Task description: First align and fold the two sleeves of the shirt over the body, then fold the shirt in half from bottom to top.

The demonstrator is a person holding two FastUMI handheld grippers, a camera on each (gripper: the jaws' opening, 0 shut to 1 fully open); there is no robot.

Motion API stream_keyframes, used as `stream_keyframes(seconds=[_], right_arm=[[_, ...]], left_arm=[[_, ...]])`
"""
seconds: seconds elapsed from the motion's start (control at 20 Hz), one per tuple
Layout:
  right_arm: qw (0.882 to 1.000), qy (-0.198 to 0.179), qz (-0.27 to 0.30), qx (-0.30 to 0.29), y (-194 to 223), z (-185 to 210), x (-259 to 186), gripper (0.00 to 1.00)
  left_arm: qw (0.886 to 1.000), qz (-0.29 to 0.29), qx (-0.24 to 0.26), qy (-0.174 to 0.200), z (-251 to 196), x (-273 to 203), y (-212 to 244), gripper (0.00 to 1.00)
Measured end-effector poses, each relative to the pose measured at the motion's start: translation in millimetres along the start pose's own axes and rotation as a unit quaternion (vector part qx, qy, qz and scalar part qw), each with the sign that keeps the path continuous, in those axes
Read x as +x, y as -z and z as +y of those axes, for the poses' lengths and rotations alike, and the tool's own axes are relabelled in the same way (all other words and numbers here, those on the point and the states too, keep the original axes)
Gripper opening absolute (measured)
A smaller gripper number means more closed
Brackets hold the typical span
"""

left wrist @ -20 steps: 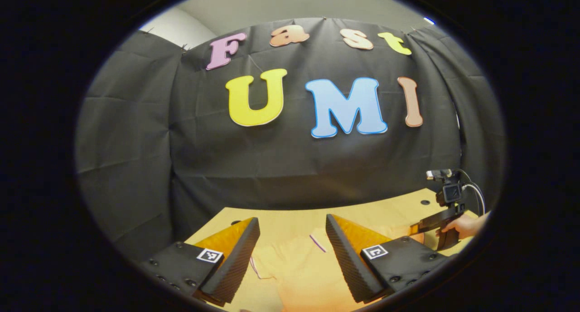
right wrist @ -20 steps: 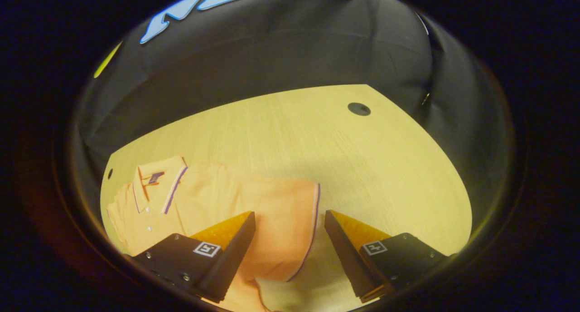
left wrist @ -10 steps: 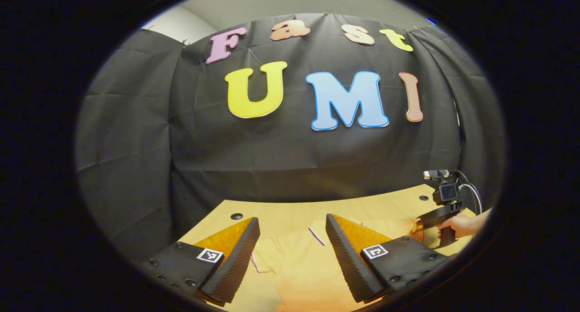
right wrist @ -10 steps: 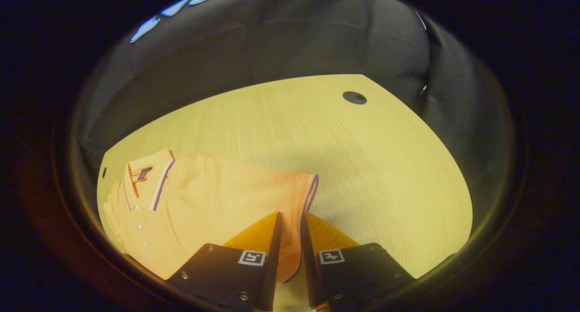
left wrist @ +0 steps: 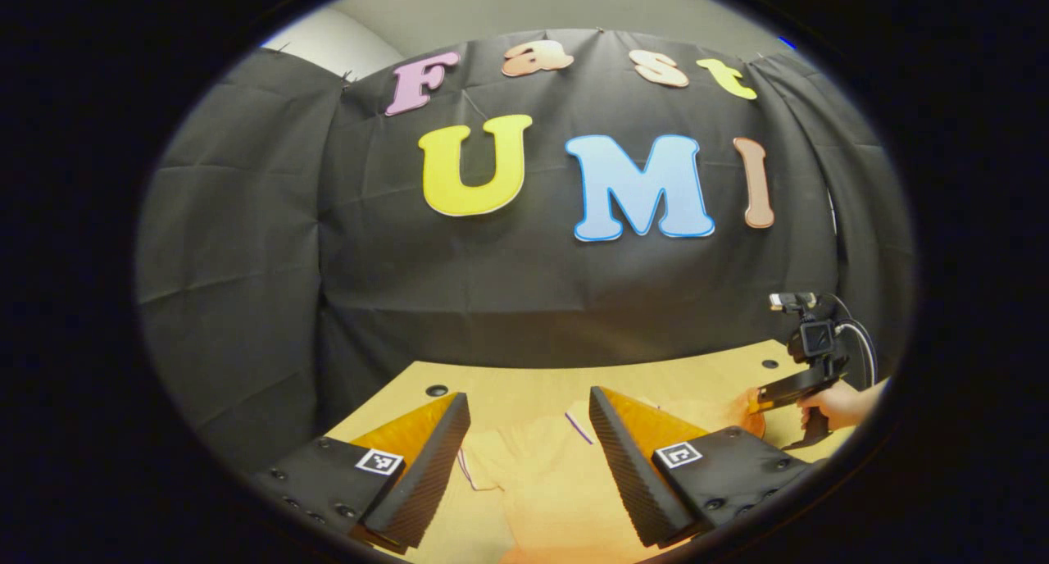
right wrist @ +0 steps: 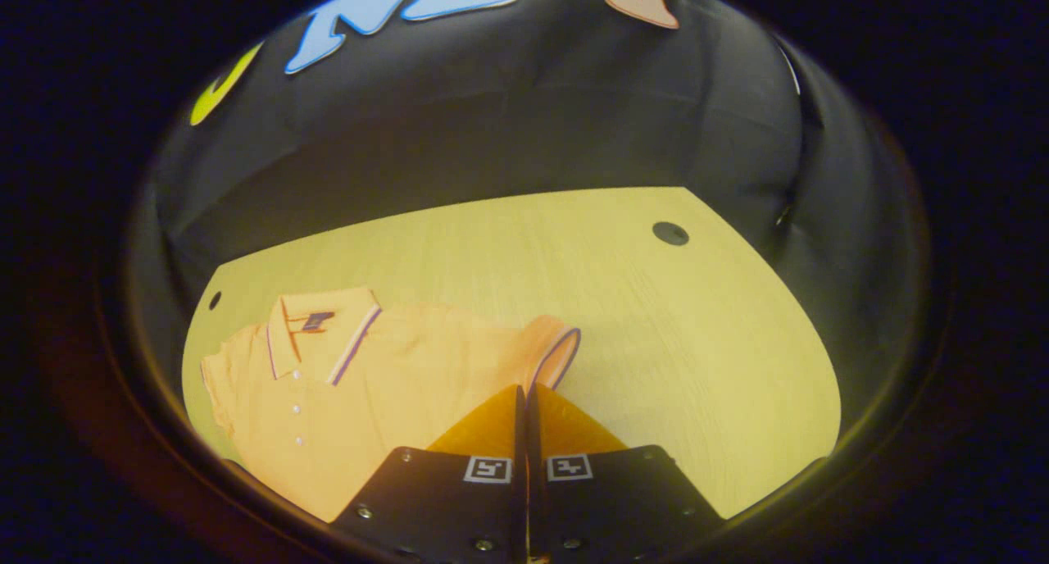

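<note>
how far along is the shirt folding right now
Nothing looks folded yet: the shirt lies spread on the table, collar and buttons facing up. In hand: the right hand-held gripper has pinched the cuff of one sleeve and lifted it slightly. The left hand-held gripper hangs open above the shirt. Left: fold this sleeve over, then the other, then bottom to top.

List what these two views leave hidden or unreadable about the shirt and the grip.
- Right gripper view: the right gripper covers the sleeve edge it pinches.
- Right gripper view: the shirt hem is cut off below.
- Left gripper view: the left gripper fingers hide shirt parts.
</note>
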State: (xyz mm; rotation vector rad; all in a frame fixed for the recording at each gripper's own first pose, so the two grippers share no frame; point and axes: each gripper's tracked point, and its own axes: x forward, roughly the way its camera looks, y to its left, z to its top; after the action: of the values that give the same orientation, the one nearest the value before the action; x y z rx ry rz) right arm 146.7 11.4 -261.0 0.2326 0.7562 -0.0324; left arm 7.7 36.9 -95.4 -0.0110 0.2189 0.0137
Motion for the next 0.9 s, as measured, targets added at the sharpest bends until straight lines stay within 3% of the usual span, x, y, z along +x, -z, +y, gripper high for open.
stream_keyframes(seconds=[0.2,0.45,0.65,0.7,0.75,0.8,0.85,0.9], right_arm=[[0.997,-0.022,-0.031,-0.065,-13.1,39.6,-14.8,0.01],[0.99,-0.049,-0.03,-0.129,-4.0,82.6,-16.2,0.01],[0.987,-0.063,-0.011,-0.145,11.9,102.0,-9.1,0.02],[0.987,-0.066,-0.008,-0.146,15.0,105.5,-8.5,0.02],[0.987,-0.068,-0.005,-0.146,17.8,109.0,-8.5,0.02],[0.987,-0.07,-0.003,-0.145,19.3,111.6,-7.5,0.04],[0.987,-0.073,-0.001,-0.143,19.5,115.0,-9.1,0.04],[0.987,-0.075,0.0,-0.141,21.4,117.8,-8.1,0.06]], left_arm=[[1.0,0.0,-0.006,-0.009,7.6,-6.9,4.8,0.99],[0.999,0.005,-0.015,-0.029,25.0,-14.1,12.4,0.96],[0.999,0.01,-0.016,-0.049,44.7,-14.1,20.2,1.0],[0.998,0.014,-0.017,-0.052,49.6,-11.7,23.9,0.96],[0.998,0.017,-0.019,-0.052,53.7,-7.6,27.5,0.92],[0.998,0.021,-0.021,-0.05,57.4,-3.1,32.4,0.99],[0.998,0.026,-0.022,-0.047,61.4,3.4,37.0,1.0],[0.998,0.029,-0.023,-0.042,64.9,9.6,41.2,0.96]])
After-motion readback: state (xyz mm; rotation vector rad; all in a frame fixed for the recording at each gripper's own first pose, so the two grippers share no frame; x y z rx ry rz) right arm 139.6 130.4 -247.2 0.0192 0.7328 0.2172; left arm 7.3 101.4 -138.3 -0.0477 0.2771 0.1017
